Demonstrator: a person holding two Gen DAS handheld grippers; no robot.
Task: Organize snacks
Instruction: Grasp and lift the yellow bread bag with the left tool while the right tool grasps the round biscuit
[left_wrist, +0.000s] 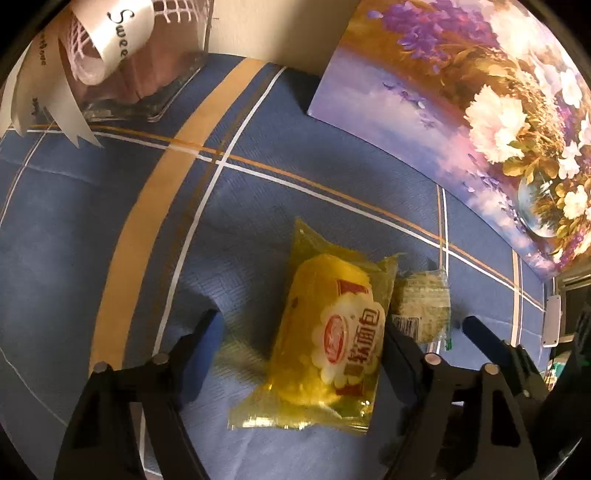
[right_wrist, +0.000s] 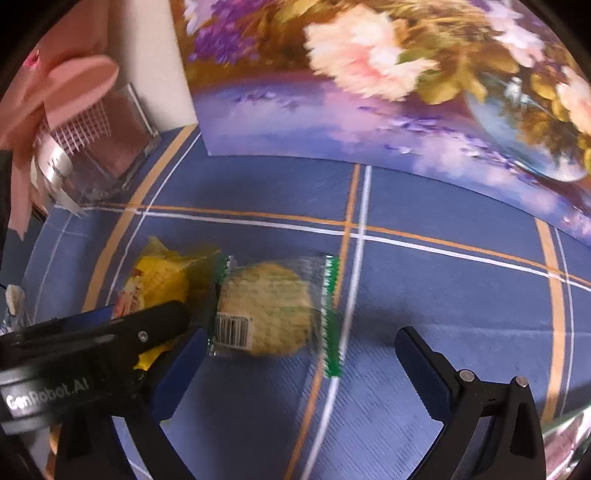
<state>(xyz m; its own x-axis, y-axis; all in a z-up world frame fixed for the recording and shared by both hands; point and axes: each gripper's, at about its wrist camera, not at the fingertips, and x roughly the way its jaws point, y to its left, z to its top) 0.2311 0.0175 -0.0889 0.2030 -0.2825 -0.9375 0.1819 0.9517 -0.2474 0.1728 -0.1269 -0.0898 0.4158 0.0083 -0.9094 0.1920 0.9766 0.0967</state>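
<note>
Yellow bread pack (left_wrist: 325, 332) lying between left gripper (left_wrist: 303, 332) jaws.
Both grippers are standing wide; right gripper (right_wrist: 299, 354) is straddling the cookie (right_wrist: 269, 310), gripping nothing.

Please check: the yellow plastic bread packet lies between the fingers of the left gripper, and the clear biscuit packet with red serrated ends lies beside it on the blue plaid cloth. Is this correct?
Not quite. The serrated ends of the clear biscuit packet are green, not red, as the right wrist view shows. The rest holds: the yellow plastic bread packet lies between the fingers of the left gripper, beside the biscuit packet on the blue plaid cloth.
</note>
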